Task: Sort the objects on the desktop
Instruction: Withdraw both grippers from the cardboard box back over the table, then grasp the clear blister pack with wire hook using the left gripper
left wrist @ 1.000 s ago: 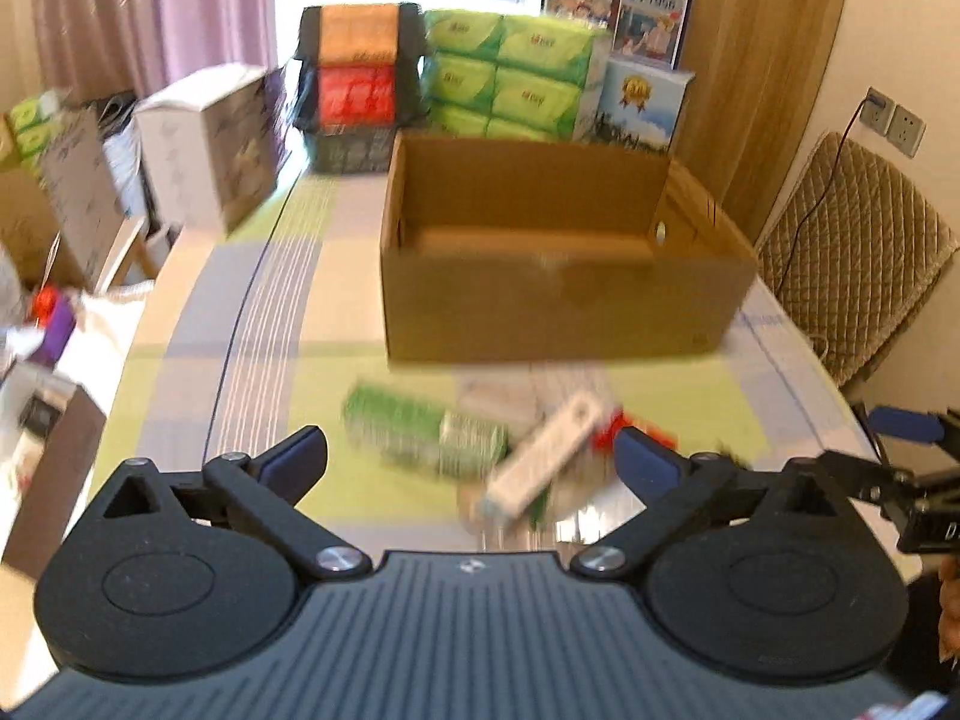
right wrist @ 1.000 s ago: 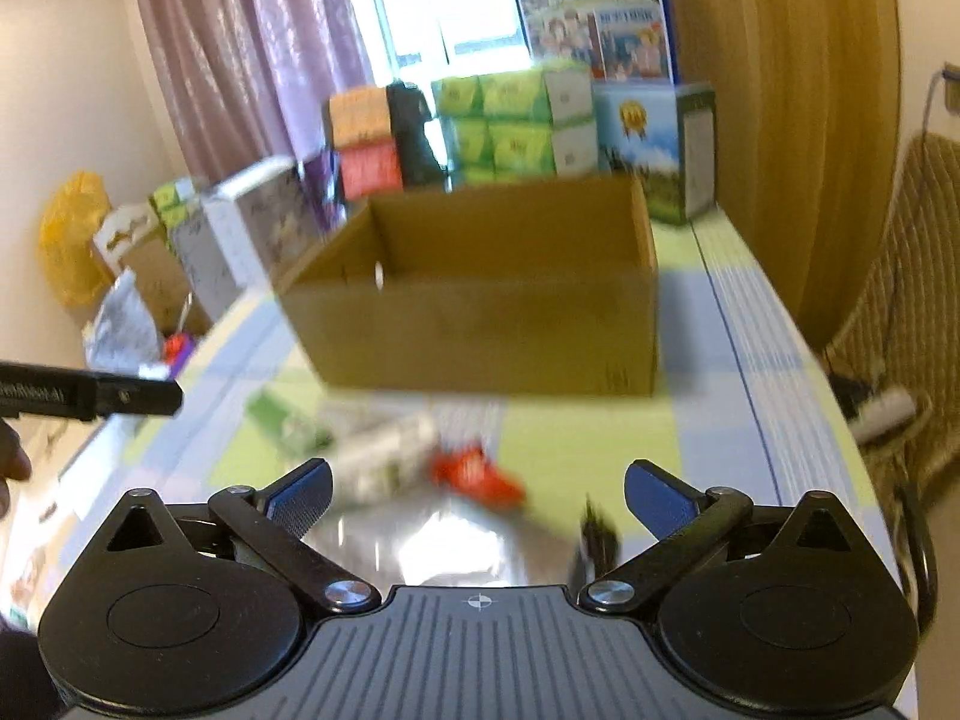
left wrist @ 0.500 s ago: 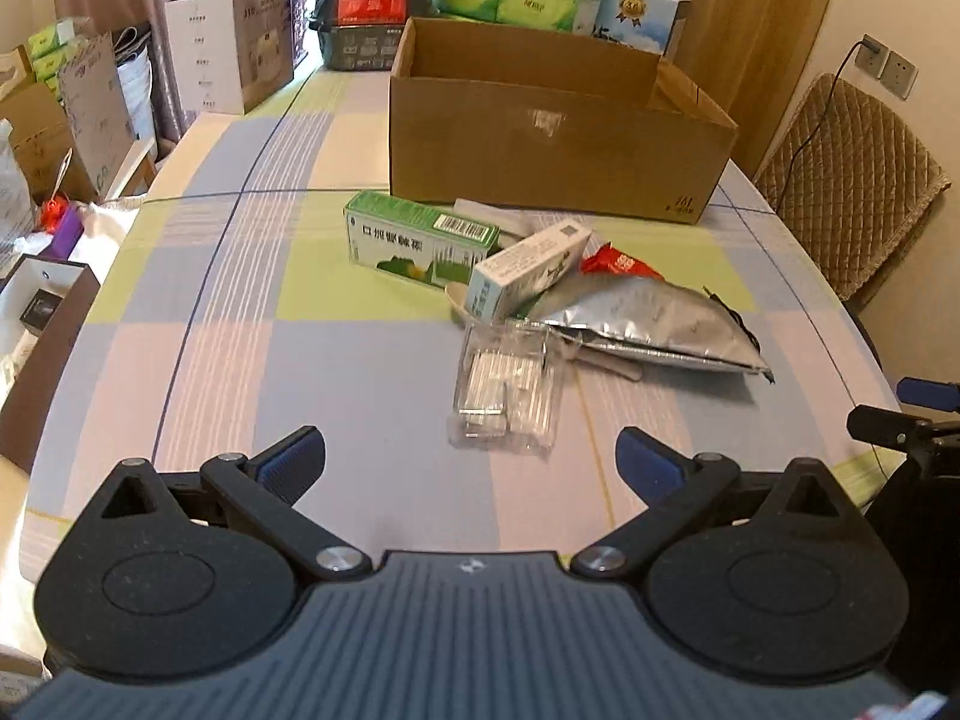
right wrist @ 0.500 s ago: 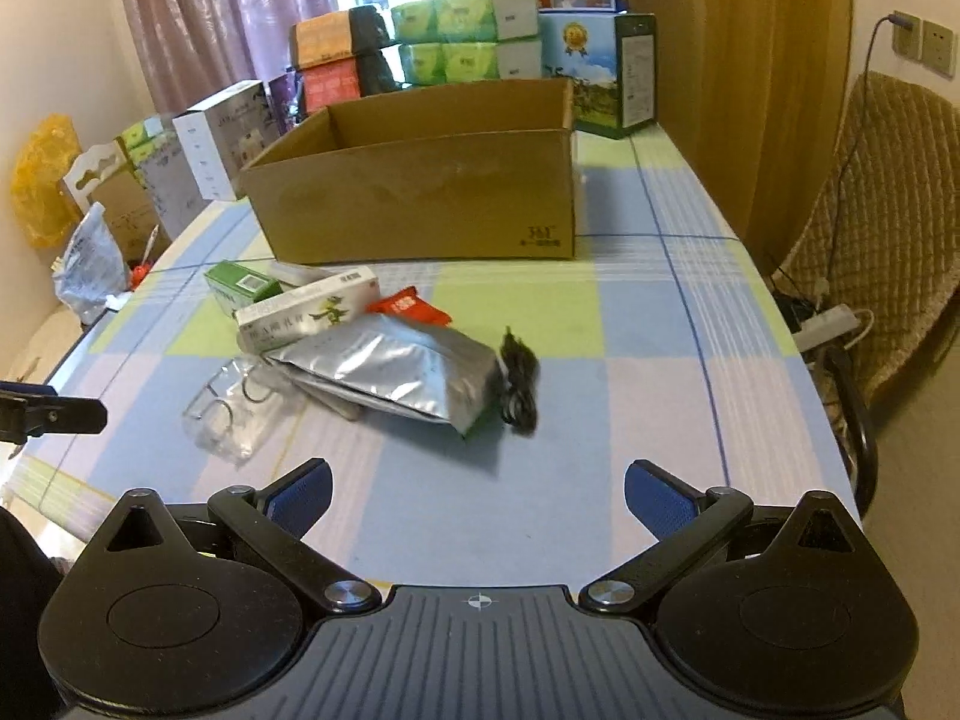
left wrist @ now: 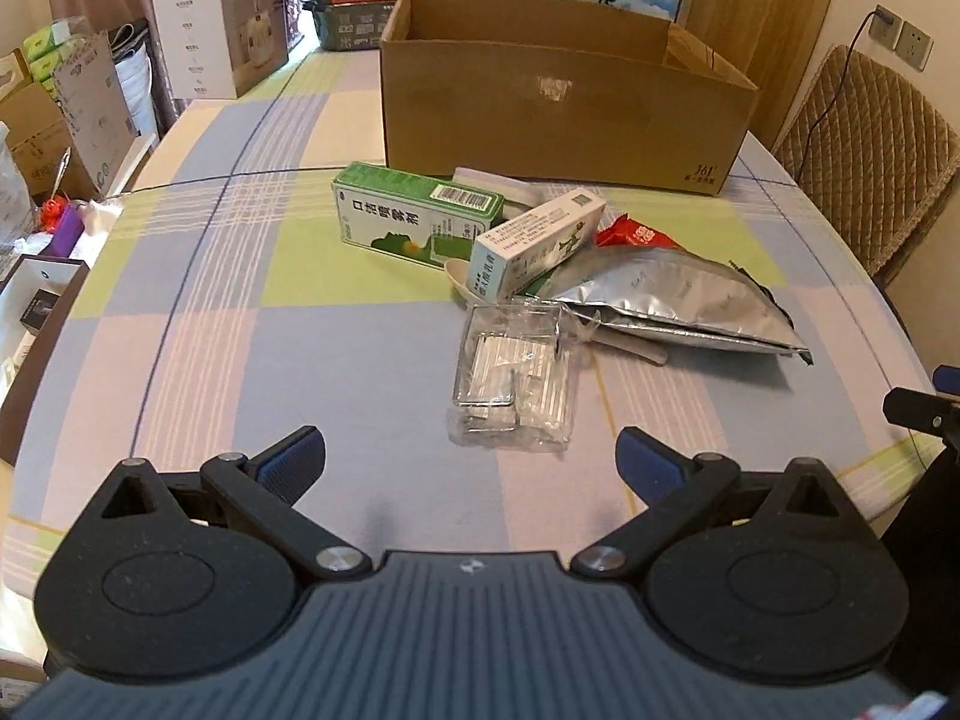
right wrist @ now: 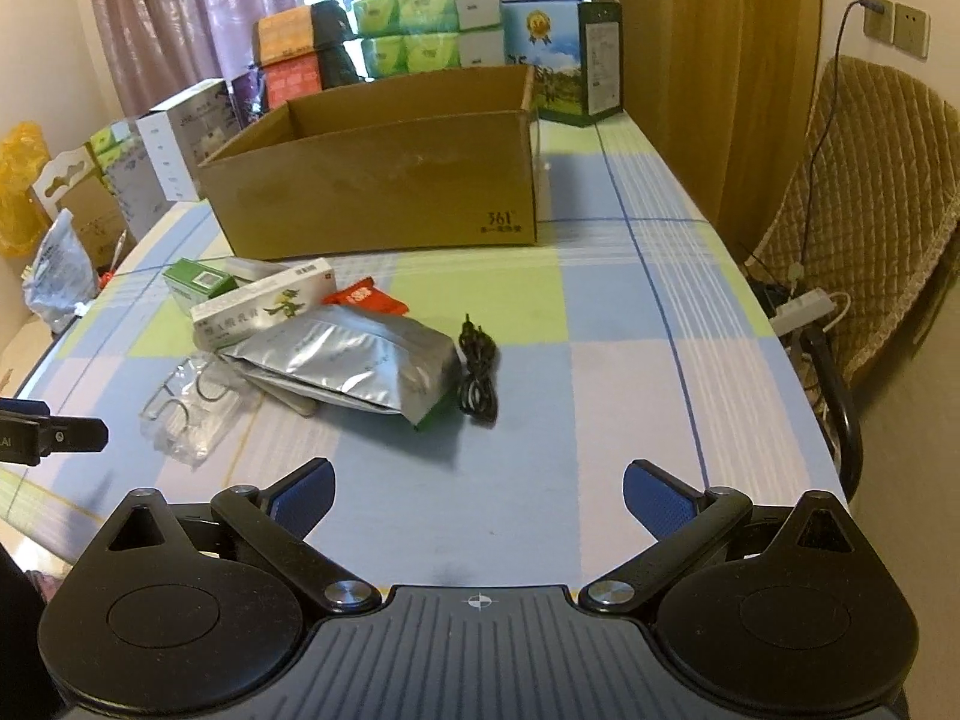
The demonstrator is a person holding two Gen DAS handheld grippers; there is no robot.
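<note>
The clear crinkled plastic packet (left wrist: 513, 387) is lying nearest you at the front of the pile, before the open brown cardboard box (left wrist: 558, 102), and nothing is being carried yet, so you are judging the first pick: your left gripper (left wrist: 471, 456) and right gripper (right wrist: 477, 492) are both hanging wide open and empty. Only the right wrist view is showing the coiled black cable (right wrist: 478, 372) beside the silver foil pouch (right wrist: 354, 360); the left view is hiding it.

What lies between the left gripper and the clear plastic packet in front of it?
Nothing: in the left wrist view, only bare checked tablecloth separates the open left gripper from the clear plastic packet.
</note>
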